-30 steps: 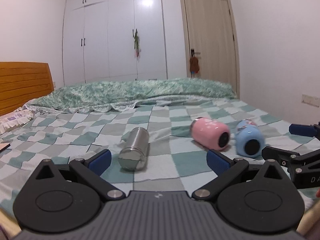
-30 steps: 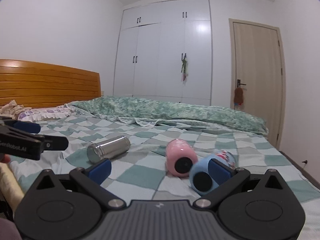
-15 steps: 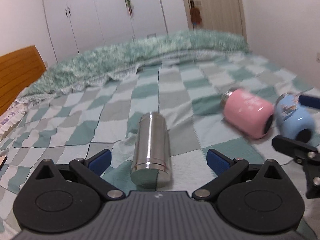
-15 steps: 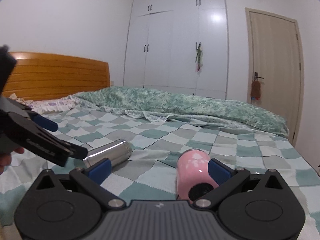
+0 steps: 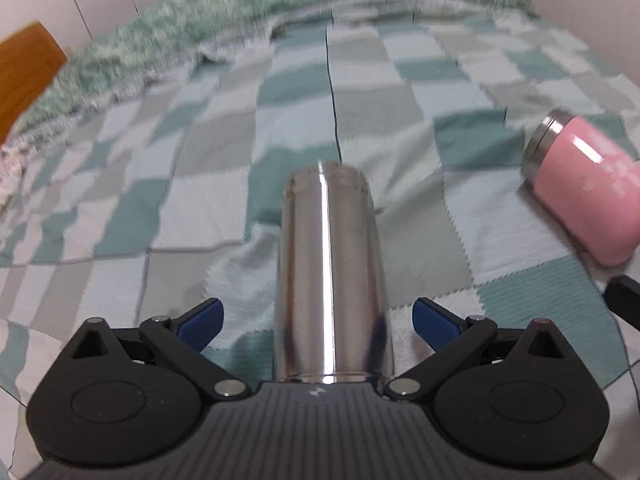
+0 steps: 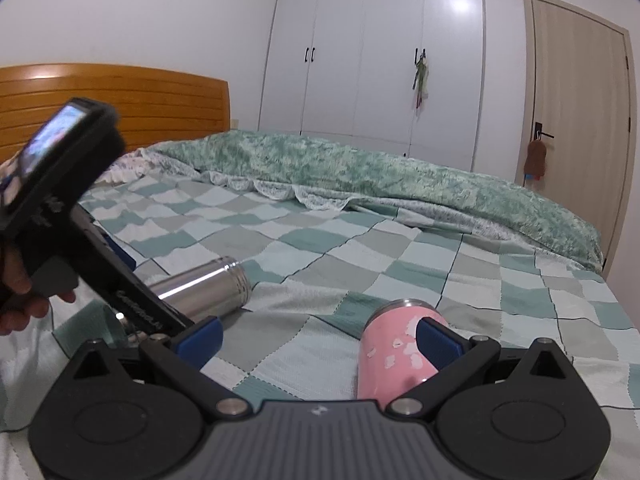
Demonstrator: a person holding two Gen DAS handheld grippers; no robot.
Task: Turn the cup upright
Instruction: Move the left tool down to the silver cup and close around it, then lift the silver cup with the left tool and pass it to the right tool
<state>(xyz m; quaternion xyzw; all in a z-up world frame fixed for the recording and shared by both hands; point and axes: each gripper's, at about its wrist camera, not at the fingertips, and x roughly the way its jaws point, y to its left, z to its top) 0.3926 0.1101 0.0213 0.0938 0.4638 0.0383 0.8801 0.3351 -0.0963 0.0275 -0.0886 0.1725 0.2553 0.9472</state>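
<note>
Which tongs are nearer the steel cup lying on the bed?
Left. The left tongs straddle the steel cup, open; the right tongs hang open by the pink cup.

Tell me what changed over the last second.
The left claw dropped and closed in until its open fingers straddle the lying steel cup. The right claw advanced to the pink cup, also open. Nothing gripped; both cups still lie on the bed.

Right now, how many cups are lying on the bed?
2: a shiny steel cylindrical cup between the left tool's fingers, and a pink cup by the right tool. Others may lie out of view.
</note>
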